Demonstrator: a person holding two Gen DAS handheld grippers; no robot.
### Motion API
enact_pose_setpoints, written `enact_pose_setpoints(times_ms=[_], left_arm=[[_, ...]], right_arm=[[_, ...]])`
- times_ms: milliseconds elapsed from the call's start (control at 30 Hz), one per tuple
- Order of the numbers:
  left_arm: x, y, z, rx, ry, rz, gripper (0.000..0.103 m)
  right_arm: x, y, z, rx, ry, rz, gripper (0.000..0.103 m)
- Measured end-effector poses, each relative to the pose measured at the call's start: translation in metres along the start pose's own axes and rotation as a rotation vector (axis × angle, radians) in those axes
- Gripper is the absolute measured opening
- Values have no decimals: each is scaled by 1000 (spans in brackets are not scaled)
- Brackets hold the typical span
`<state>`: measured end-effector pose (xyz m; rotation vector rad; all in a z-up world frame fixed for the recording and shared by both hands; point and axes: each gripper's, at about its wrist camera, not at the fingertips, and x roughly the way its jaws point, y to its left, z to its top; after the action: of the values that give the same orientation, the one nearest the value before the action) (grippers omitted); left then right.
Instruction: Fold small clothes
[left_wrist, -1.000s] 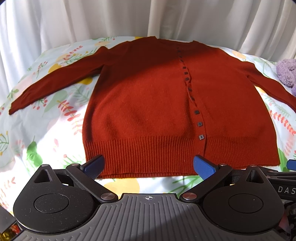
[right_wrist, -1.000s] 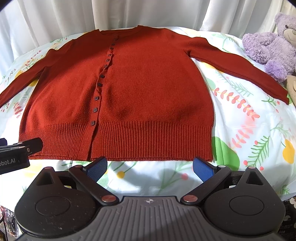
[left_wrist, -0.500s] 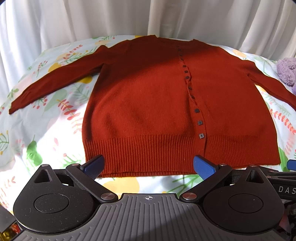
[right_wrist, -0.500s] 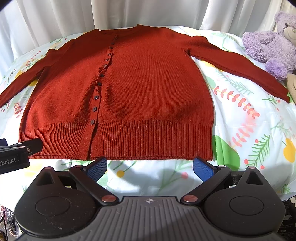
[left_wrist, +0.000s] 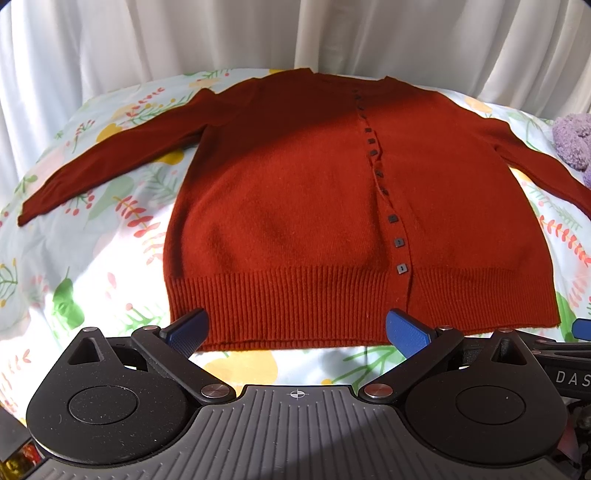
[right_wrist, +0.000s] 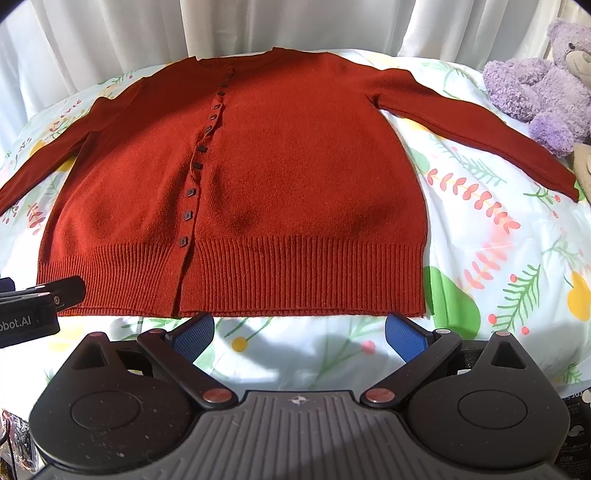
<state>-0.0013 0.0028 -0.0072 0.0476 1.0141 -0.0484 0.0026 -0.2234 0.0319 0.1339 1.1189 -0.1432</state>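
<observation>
A rust-red buttoned cardigan (left_wrist: 295, 206) lies flat, front up, on a floral sheet, with both sleeves spread outward; it also shows in the right wrist view (right_wrist: 288, 177). My left gripper (left_wrist: 297, 330) is open and empty, its blue fingertips over the ribbed hem near the left corner and the button placket. My right gripper (right_wrist: 299, 332) is open and empty, just in front of the hem's right half, not touching it. The left sleeve cuff (left_wrist: 29, 214) and the right sleeve cuff (right_wrist: 565, 184) lie out on the sheet.
The floral sheet (right_wrist: 498, 258) covers the bed. A purple plush bear (right_wrist: 546, 99) sits at the far right next to the right sleeve. White curtains (left_wrist: 258, 33) hang behind. The left gripper's body (right_wrist: 33, 306) shows at the left edge of the right wrist view.
Both grippers have crept slightly forward toward the hem. The cardigan has not moved.
</observation>
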Motion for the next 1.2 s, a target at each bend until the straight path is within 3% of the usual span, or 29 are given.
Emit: enact_pose_setpoints(times_ms=[1200], left_arm=[[0, -6, -5, -4, 19, -3, 103]], right_arm=[[-2, -6, -5, 16, 2, 4, 99]])
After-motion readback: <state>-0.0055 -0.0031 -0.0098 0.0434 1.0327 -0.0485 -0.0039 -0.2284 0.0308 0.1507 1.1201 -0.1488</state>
